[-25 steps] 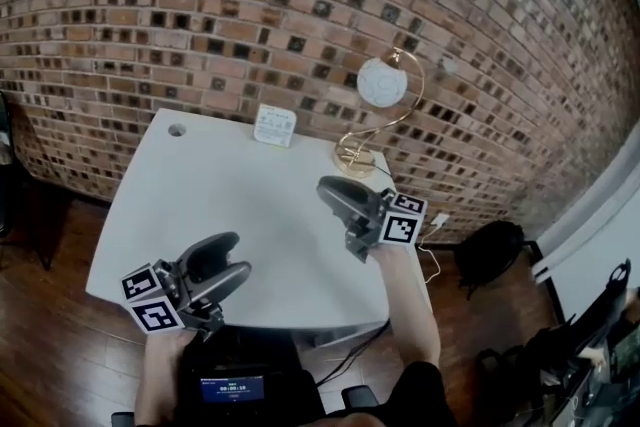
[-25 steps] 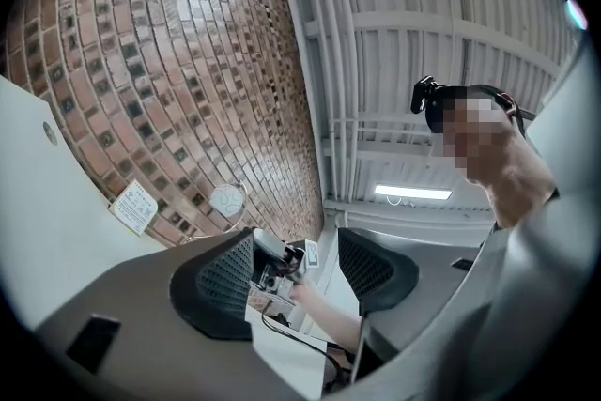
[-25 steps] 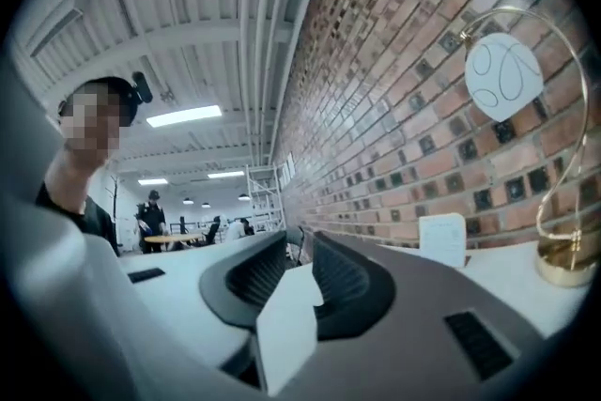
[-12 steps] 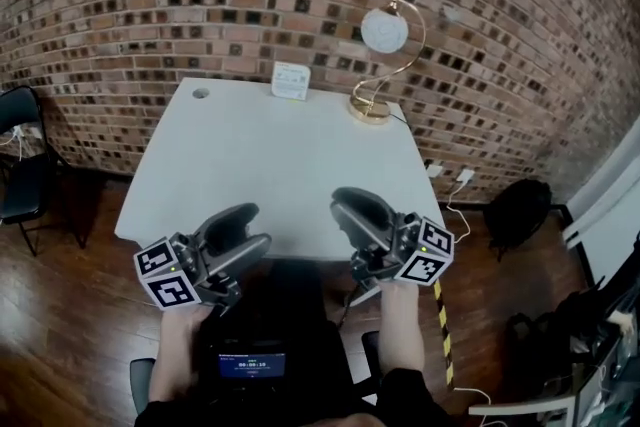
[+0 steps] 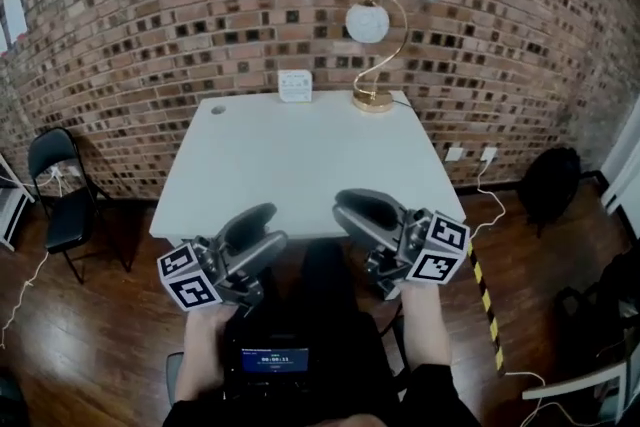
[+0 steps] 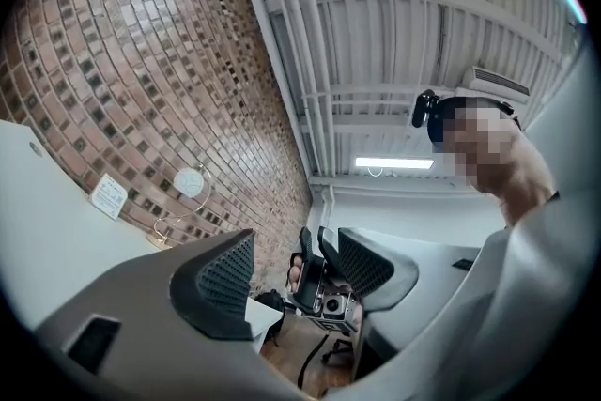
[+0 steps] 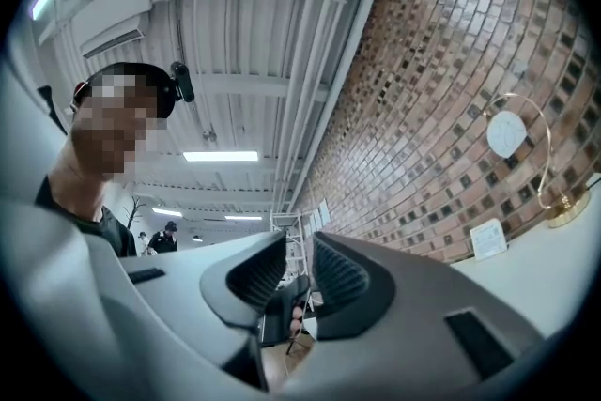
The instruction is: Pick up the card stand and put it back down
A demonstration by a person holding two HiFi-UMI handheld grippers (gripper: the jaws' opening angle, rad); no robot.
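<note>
Both grippers are held on the near side of the worktop [image 5: 300, 155], short of its front edge and over the person's lap, with their jaws pointing toward the brick wall [image 5: 200, 5].

The left gripper [image 5: 268, 225] has its jaws standing wide apart. In its own view [image 6: 293, 244] nothing lies between the ribbed pads [image 6: 228, 272]; only the other gripper and the room show through the gap.

The right gripper [image 5: 345, 208] has its jaws apart too, with a narrower gap. In its own view [image 7: 299, 263] nothing is gripped, and its pads [image 7: 335, 275] touch nothing.

The card stand [image 5: 294, 86] stands upright at the far edge of the worktop, against the wall, well ahead of both pairs of jaws and apart from them. It sits roughly in line with the space between the two grippers. It shows left of the left jaws in the left gripper view [image 6: 110, 195] and right of the right jaws in the right gripper view [image 7: 488, 239].

A lamp [image 5: 370, 45] with a gold curved stem stands near the stand, on the right jaws' side.
</note>
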